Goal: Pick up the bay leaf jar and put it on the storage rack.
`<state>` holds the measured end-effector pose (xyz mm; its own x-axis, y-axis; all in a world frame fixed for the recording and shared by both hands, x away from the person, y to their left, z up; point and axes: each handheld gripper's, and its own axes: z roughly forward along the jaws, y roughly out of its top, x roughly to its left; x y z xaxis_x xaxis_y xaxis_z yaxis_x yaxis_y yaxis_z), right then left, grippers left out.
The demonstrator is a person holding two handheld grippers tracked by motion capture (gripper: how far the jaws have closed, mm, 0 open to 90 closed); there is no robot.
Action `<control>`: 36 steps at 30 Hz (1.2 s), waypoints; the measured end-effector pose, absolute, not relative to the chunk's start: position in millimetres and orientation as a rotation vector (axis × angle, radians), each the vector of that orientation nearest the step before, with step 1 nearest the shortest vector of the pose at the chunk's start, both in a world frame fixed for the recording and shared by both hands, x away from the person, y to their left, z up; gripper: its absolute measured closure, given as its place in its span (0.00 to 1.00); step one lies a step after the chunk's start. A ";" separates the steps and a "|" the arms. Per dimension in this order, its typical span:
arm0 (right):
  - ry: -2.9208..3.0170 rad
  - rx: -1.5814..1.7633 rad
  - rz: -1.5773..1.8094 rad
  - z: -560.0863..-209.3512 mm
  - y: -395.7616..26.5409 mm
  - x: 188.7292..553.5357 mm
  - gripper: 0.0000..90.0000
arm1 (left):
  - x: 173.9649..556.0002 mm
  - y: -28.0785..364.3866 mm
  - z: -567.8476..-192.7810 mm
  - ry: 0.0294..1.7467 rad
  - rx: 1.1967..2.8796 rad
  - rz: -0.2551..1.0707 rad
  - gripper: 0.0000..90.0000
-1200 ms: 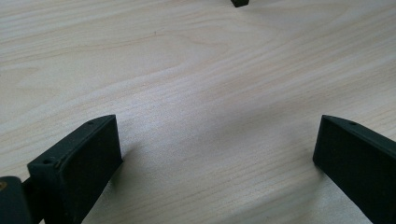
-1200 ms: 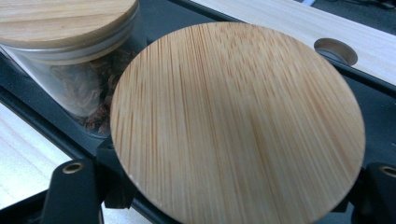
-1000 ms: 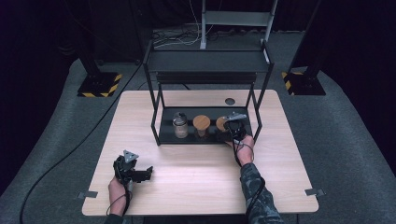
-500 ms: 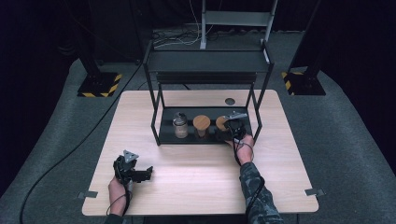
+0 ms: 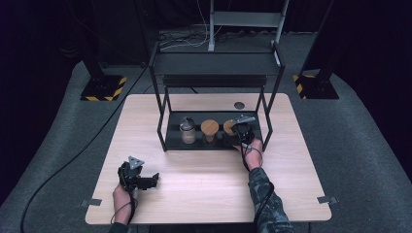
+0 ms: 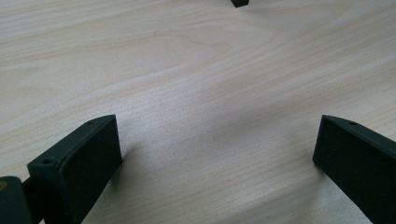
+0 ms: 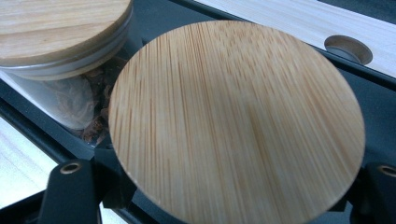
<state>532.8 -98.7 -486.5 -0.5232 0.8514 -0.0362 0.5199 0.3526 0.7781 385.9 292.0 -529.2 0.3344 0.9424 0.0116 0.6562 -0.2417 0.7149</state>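
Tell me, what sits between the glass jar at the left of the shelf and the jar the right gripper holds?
A wooden-lidded jar, between the glass jar and the right gripper, in the high view.

A glass jar with a round bamboo lid [image 7: 238, 121] is seen standing upright at the right end of the black rack's lower shelf [image 5: 172, 141], just beside a second bamboo-lidded jar [image 5: 210, 130] holding dark contents.
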 end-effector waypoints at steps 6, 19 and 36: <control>2.188 1.193 1.015 -486.2 -98.5 534.0 0.27 | 385.9 292.0 -529.2 1.398 1.988 0.601 0.01; 2.191 1.194 1.015 -485.9 -98.3 535.0 0.27 | 386.1 292.2 -529.2 1.398 1.988 0.599 0.00; 2.306 1.291 0.922 -490.6 -97.8 533.8 0.00 | 385.8 292.0 -529.2 1.397 1.989 0.601 0.00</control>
